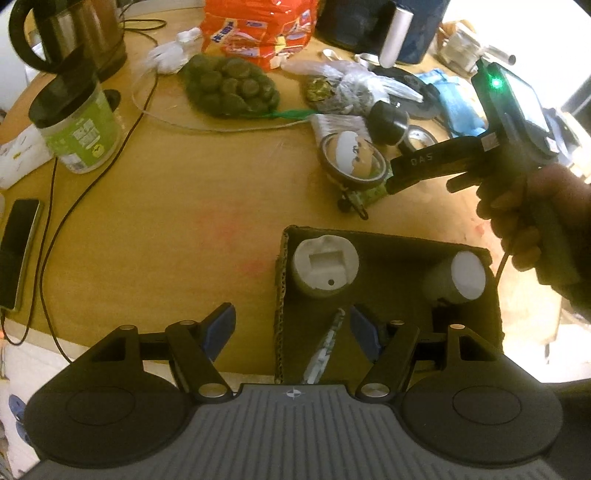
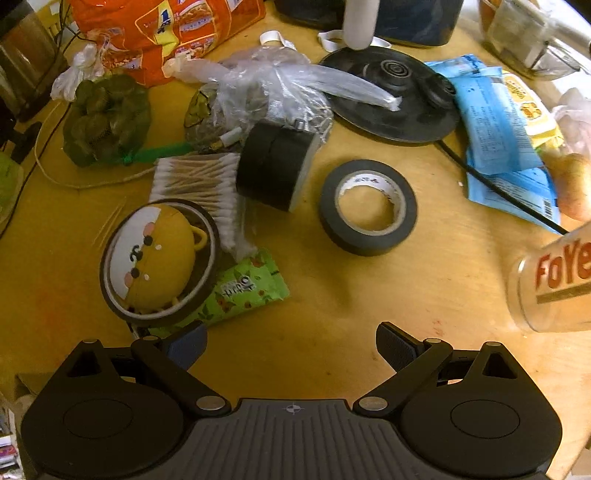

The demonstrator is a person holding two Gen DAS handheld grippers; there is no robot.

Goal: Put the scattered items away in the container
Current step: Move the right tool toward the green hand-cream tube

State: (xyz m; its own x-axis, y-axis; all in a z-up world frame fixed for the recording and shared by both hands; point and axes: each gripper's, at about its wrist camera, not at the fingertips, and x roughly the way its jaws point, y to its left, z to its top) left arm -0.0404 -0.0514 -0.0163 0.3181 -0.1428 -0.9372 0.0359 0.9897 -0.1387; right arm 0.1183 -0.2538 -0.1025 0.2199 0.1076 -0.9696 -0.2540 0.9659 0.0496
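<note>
A cardboard box [image 1: 282, 280] stands on the round wooden table and holds two white rolls [image 1: 325, 267] and a pen-like stick [image 1: 325, 347]. My left gripper [image 1: 291, 328] is open and empty, straddling the box's left wall. My right gripper [image 2: 290, 347] is open and empty above bare table, seen from outside in the left wrist view [image 1: 391, 177]. Ahead of it lie a flat black tape roll [image 2: 367, 206], a thick black tape roll [image 2: 275, 166], a yellow plush toy [image 2: 157, 262] inside a thin tape ring, a green sachet [image 2: 243, 288] and a cotton swab pack [image 2: 199, 184].
An orange snack bag [image 2: 166, 33], a net of green items [image 2: 103, 118], plastic bags [image 2: 273, 85], a kettle base [image 2: 391, 99], blue packets [image 2: 495, 133] and a clear jar [image 2: 557, 284] crowd the table. A green jar [image 1: 79, 129], kettle [image 1: 74, 33], phone [image 1: 16, 251] and cables lie left.
</note>
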